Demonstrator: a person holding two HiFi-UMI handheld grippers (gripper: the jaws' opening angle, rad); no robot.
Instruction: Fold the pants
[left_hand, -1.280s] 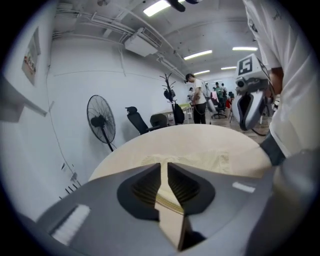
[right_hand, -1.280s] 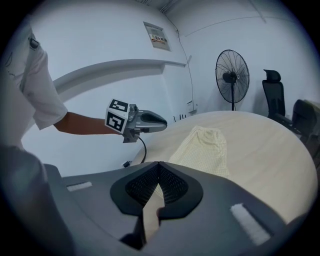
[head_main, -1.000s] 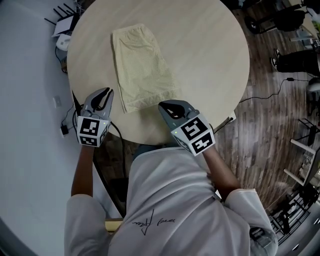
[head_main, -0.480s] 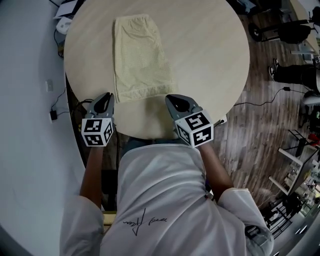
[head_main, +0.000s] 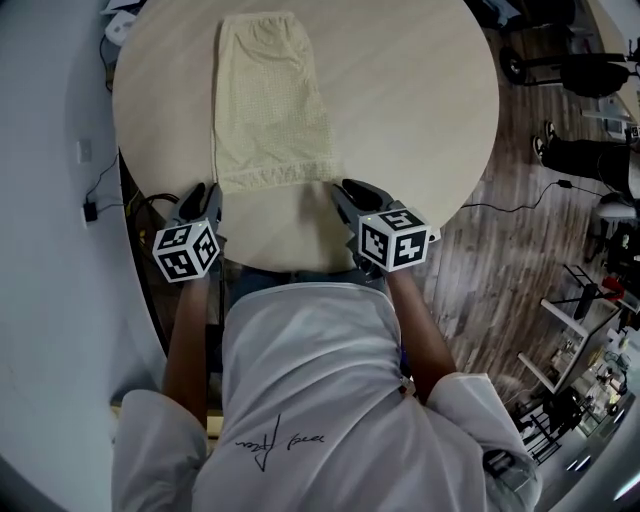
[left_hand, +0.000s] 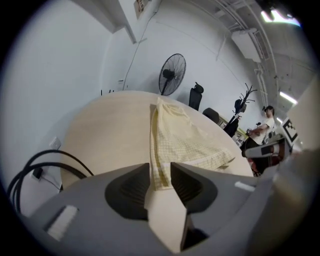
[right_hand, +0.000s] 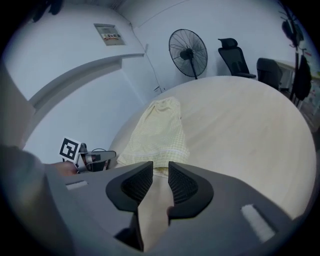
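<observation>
Pale yellow checked pants (head_main: 268, 100) lie folded lengthwise on the round wooden table (head_main: 420, 100), hem toward me. My left gripper (head_main: 203, 197) sits at the hem's near left corner. Its jaws are opening, and in the left gripper view (left_hand: 160, 172) that corner of the pants (left_hand: 185, 140) lies in the gap, not pinched. My right gripper (head_main: 340, 192) is at the hem's near right corner. Its jaws (right_hand: 160, 172) are opening too, with the pants' (right_hand: 160, 130) hem just beyond the tips and bare table between them.
The table's near edge (head_main: 290, 265) runs just under both grippers. Cables (head_main: 100, 200) hang off its left side by the white wall. Wooden floor (head_main: 520, 230) lies to the right. A standing fan (right_hand: 188, 46) and office chairs (right_hand: 235, 52) stand beyond the table.
Both grippers have come down and forward to the pants' near hem, one at each corner. Both cubes have rolled.
</observation>
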